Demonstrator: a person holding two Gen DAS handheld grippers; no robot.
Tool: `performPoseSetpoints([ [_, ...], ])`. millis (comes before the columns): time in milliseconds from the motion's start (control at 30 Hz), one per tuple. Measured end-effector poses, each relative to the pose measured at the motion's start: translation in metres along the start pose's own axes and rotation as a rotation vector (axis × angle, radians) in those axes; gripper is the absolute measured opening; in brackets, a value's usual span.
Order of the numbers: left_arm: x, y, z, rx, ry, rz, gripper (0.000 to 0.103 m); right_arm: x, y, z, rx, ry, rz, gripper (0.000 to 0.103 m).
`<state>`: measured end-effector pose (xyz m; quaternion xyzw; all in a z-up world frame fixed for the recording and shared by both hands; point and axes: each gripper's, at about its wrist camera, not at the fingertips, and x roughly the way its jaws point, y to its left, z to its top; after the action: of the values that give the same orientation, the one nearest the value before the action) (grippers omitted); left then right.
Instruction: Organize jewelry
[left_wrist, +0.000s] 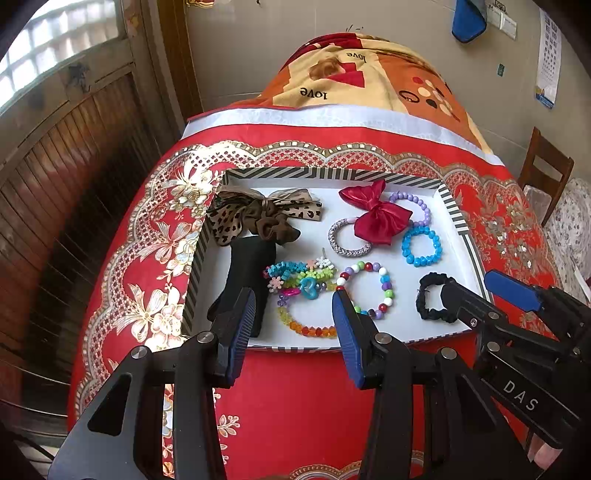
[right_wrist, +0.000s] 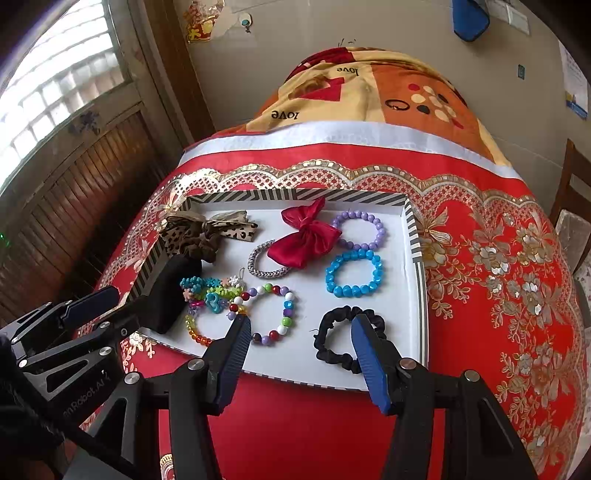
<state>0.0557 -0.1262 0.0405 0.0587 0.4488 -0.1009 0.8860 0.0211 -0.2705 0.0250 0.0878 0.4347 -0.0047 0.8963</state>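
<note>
Red tablecloth (right_wrist: 480, 295) is under the tray (right_wrist: 416, 236), where the black scrunchie (right_wrist: 332, 347) could be missed by the spread right gripper (right_wrist: 301, 354), and the left gripper (left_wrist: 293, 321) is spread too.

Each tool is built of black angular links joined by silver round pins; blue ribbed pads (left_wrist: 240, 332) line the fingers; "DAS" is printed in white

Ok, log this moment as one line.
left gripper: open, over tray | right gripper: open, at black scrunchie | nothing held
</note>
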Motion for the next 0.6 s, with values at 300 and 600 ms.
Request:
performPoseSetpoints([
  [300,0.0007,-0.0002,-0.0004,0.000,0.003,-0.001,0.043,0.0011,-0.0002,-0.0002,-0.001,0.004,0.003,0.054],
  [600,0.0026,-0.0016,-0.0034,0.001,0.007,-0.001,0.043,0.0029,-0.0002,-0.0035,0.002,0.010,0.003,0.055],
])
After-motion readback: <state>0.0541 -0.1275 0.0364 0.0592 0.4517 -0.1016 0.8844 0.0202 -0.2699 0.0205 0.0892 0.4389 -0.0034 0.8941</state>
